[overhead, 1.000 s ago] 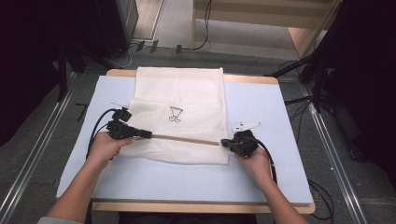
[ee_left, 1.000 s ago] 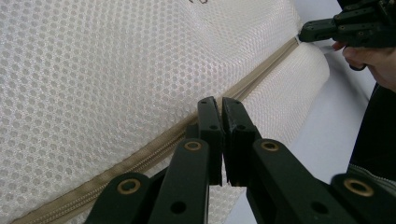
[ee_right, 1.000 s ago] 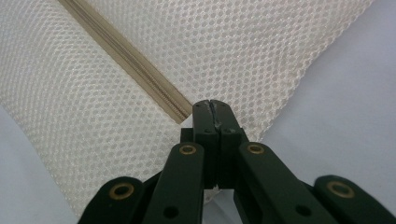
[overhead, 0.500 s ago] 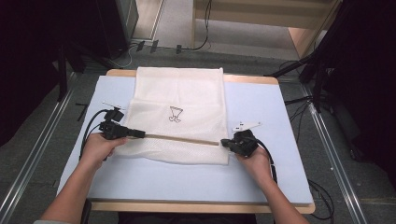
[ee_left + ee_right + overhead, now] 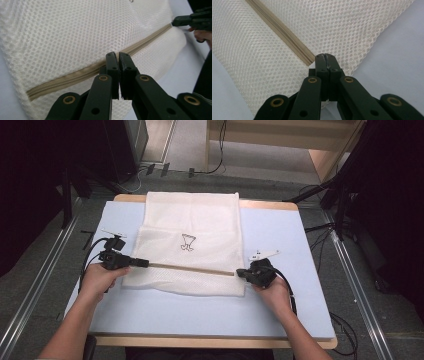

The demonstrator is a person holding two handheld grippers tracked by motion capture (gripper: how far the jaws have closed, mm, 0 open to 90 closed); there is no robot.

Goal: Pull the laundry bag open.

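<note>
You have no readable words, brand names or numbers in front of you. The one mark is a small dark line drawing (image 5: pixel 187 242) on the white mesh bag (image 5: pixel 190 220), at its middle, just on the far side of the zipper (image 5: pixel 192 269); it is too small to tell what it stands for.

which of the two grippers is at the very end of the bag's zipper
The right gripper, shut at the end of the zipper; the left gripper is partway along the mesh bag.
</note>
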